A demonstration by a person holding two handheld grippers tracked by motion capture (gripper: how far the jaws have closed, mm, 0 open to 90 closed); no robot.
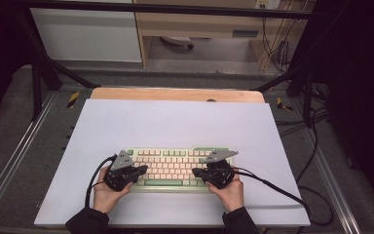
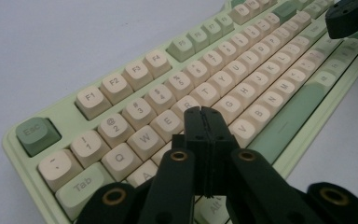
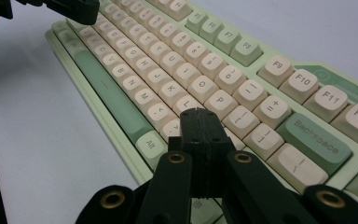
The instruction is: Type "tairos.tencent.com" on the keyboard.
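Left hand-held gripper (image 1: 142,169) and right hand-held gripper (image 1: 196,171), jaws pressed together into blunt tips, poised over keyboard (image 1: 171,167) keys, apparently for typing

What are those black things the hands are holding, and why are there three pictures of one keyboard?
A person holds a tool called a gripper in each hand: the left gripper and the right gripper. Each is a black pincer with two jaws. One camera looks down from above. Two more ride on the grippers and look along their jaws, so you see the keys up close. On the white table lies a pale green keyboard. Both grippers are pinched shut with nothing between them, poised over the keys, one towards each end.
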